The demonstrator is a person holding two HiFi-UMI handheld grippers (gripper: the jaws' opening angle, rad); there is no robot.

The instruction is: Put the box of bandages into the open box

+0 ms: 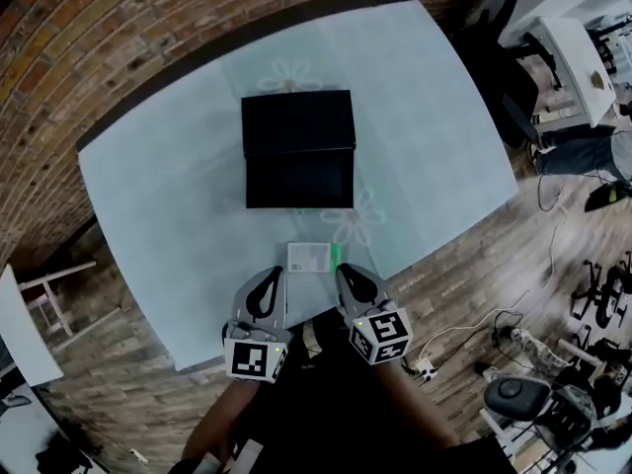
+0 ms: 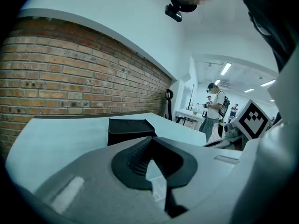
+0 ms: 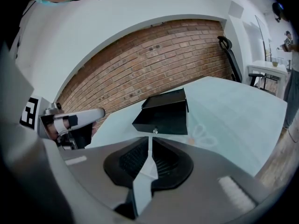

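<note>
The bandage box point(image 1: 308, 257), white with a green edge, lies flat on the pale cloth near the table's front edge. Beyond it the black open box point(image 1: 299, 180) stands mid-table with its lid folded back; it also shows ahead in both gripper views point(image 2: 128, 129) point(image 3: 164, 113). My left gripper point(image 1: 269, 279) hovers just short of the bandage box on its left, tips together point(image 2: 150, 140), holding nothing. My right gripper point(image 1: 351, 276) is on the bandage box's right, with a thin slit between its jaws point(image 3: 150, 139) and nothing in them. Neither touches the bandage box.
The table point(image 1: 178, 196) is covered by a light cloth with flower prints and sits against a brick wall point(image 1: 118, 38). A white chair point(image 1: 49, 299) is at the left. Cables and a power strip point(image 1: 523, 342) lie on the wood floor at the right. People stand far off point(image 2: 214, 111).
</note>
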